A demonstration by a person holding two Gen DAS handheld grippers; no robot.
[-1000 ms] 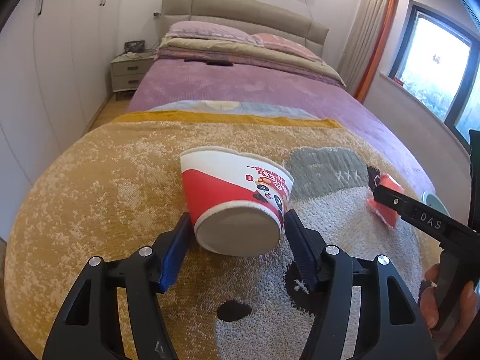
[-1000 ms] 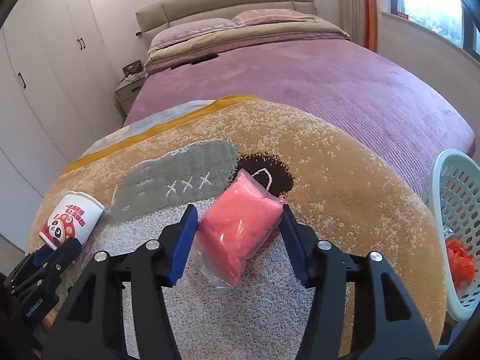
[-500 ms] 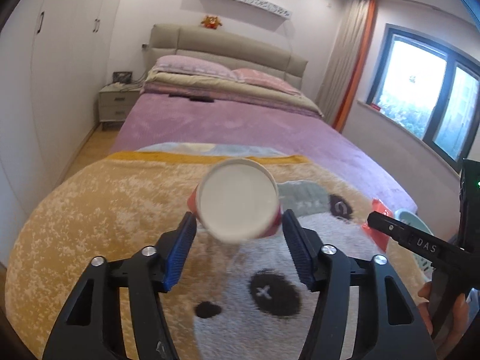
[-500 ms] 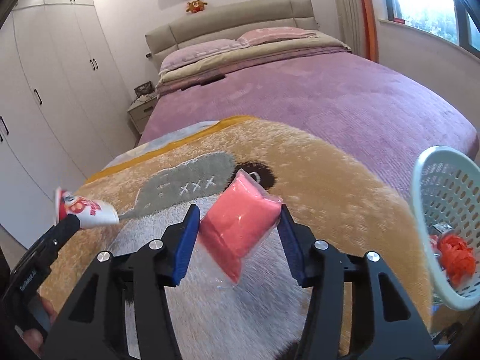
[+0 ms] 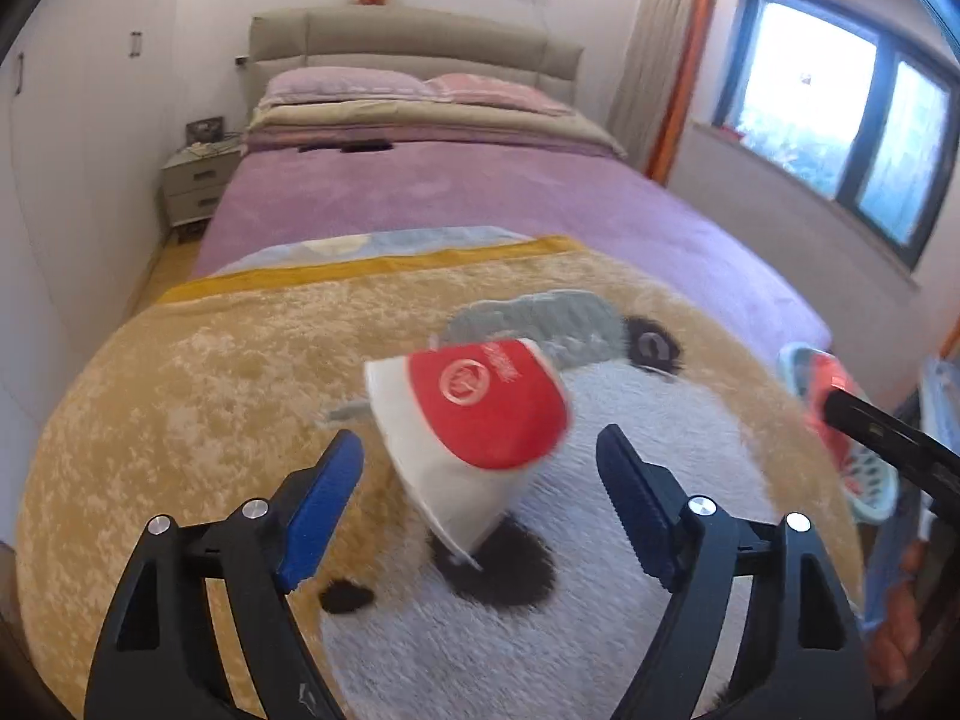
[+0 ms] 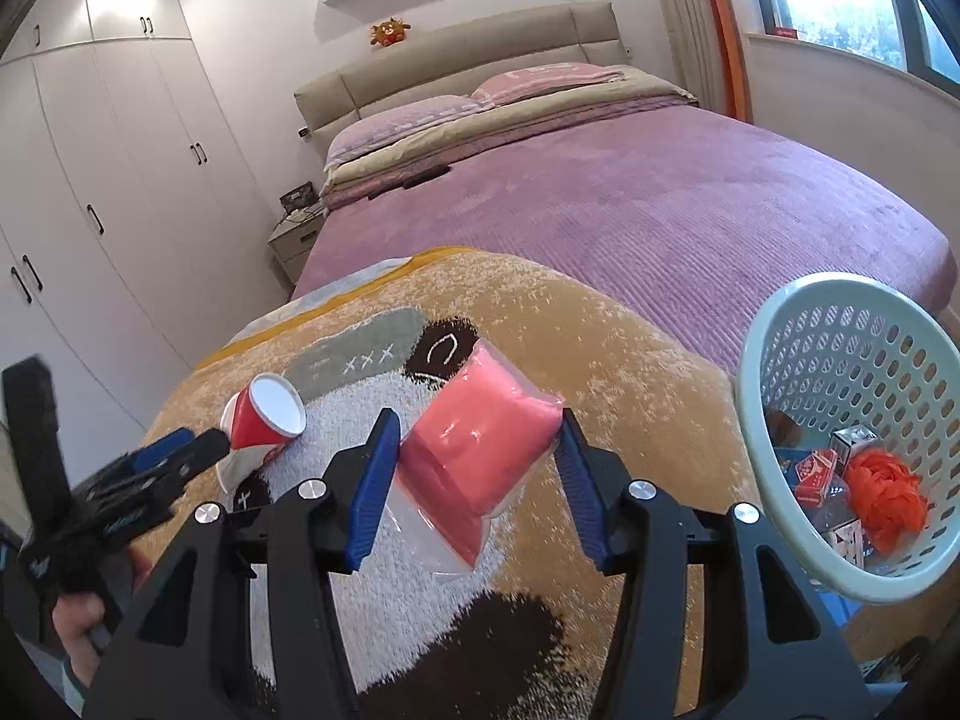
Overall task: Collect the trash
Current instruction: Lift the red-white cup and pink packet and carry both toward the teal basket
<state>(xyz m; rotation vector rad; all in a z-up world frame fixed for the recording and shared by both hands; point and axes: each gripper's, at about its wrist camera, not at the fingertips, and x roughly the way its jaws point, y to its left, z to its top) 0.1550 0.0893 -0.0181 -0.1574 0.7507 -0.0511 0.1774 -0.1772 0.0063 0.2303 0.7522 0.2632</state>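
A red and white paper cup [image 5: 474, 426] lies tilted between the fingers of my left gripper [image 5: 480, 498], whose jaws stand wide apart and clear of it. The cup is blurred; whether it rests on the blanket I cannot tell. It also shows in the right wrist view [image 6: 264, 426], in front of the left gripper [image 6: 174, 456]. My right gripper [image 6: 474, 468] is shut on a pink plastic bag [image 6: 480, 456], held above the blanket. A pale green mesh basket [image 6: 780, 360] with trash in it is at the right.
A tan panda blanket [image 6: 600, 348] covers the foot of a purple bed [image 6: 660, 204]. White wardrobes [image 6: 120, 180] line the left wall, with a nightstand [image 5: 192, 186] beside the bed. A window [image 5: 840, 120] is at the right. The basket shows at the right of the left wrist view [image 5: 870, 480].
My left gripper has opened and let go of the cup, which now tips sideways between the fingers. My right gripper has lifted the pink bag and moved toward the basket.
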